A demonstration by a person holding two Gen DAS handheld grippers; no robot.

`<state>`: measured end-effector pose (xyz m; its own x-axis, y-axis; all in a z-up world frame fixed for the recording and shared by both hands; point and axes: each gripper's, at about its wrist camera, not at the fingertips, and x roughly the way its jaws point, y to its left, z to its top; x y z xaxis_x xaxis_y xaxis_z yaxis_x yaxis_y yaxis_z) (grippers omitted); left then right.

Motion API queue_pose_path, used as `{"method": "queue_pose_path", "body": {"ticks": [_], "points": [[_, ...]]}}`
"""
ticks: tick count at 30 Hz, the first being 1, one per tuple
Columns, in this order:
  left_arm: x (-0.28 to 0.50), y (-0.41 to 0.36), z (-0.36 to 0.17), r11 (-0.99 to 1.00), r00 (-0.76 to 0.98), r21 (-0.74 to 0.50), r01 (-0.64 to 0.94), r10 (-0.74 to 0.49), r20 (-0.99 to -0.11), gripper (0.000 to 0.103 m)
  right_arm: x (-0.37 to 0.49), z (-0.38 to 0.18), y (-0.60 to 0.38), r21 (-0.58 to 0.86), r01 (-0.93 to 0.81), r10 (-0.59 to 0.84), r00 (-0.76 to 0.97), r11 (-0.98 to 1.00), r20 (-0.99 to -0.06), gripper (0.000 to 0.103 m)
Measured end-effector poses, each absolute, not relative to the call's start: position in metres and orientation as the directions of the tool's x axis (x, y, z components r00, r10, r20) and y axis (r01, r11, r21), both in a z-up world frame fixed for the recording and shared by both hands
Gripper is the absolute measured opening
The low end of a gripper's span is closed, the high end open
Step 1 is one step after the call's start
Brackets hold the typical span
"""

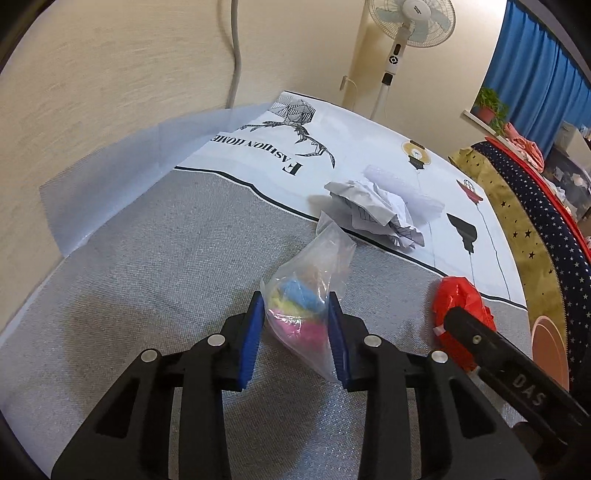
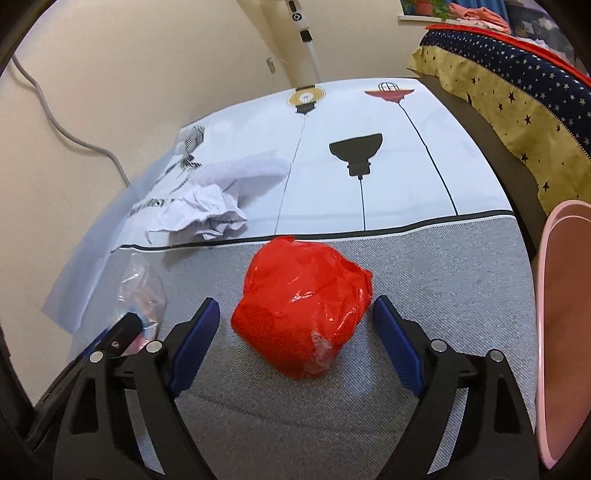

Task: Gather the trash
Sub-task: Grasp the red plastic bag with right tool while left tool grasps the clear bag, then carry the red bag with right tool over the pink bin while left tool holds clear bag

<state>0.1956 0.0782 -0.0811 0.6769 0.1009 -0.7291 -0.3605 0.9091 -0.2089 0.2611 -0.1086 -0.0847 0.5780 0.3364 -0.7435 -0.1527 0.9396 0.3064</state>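
A clear plastic bag (image 1: 306, 280) holding blue, yellow and pink scraps rests on the grey table cover (image 1: 147, 258). My left gripper (image 1: 295, 299) is shut on the clear plastic bag, its blue pads pressing both sides. To its right lies a crumpled red plastic bag (image 1: 458, 295). In the right wrist view, my right gripper (image 2: 295, 301) stands open astride the red plastic bag (image 2: 303, 306), with a gap at each pad. The clear bag (image 2: 142, 284) shows at the left there. Crumpled white paper (image 1: 373, 210) (image 2: 199, 214) lies further back.
A white towel-like roll (image 1: 402, 188) (image 2: 243, 170) sits behind the paper on the printed white part of the cover. A pink basin (image 2: 565, 332) stands at the table's right edge, beside star-patterned bedding (image 2: 517, 92). A fan (image 1: 402, 22) and a wall lie behind.
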Motion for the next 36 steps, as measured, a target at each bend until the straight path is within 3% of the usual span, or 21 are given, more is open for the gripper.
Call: {"method": "queue_pose_path", "body": {"ticks": [2, 8, 36], "points": [[0.196, 0.078, -0.081, 0.909, 0.677, -0.209, -0.361, 0.101, -0.729, 0.033, 0.262, -0.085, -0.105, 0.284, -0.153, 0.319, 0.578, 0.947, -0.752, 0.075], [0.195, 0.077, -0.081, 0.913, 0.678, -0.203, -0.355, 0.101, -0.728, 0.033, 0.257, -0.081, -0.107, 0.246, -0.154, 0.289, 0.587, 0.957, -0.757, 0.068], [0.136, 0.013, -0.010, 0.970, 0.796, -0.185, -0.158, 0.014, -0.605, 0.033, 0.153, 0.024, -0.195, 0.213, -0.078, 0.192, 0.784, 0.974, -0.590, 0.067]]}}
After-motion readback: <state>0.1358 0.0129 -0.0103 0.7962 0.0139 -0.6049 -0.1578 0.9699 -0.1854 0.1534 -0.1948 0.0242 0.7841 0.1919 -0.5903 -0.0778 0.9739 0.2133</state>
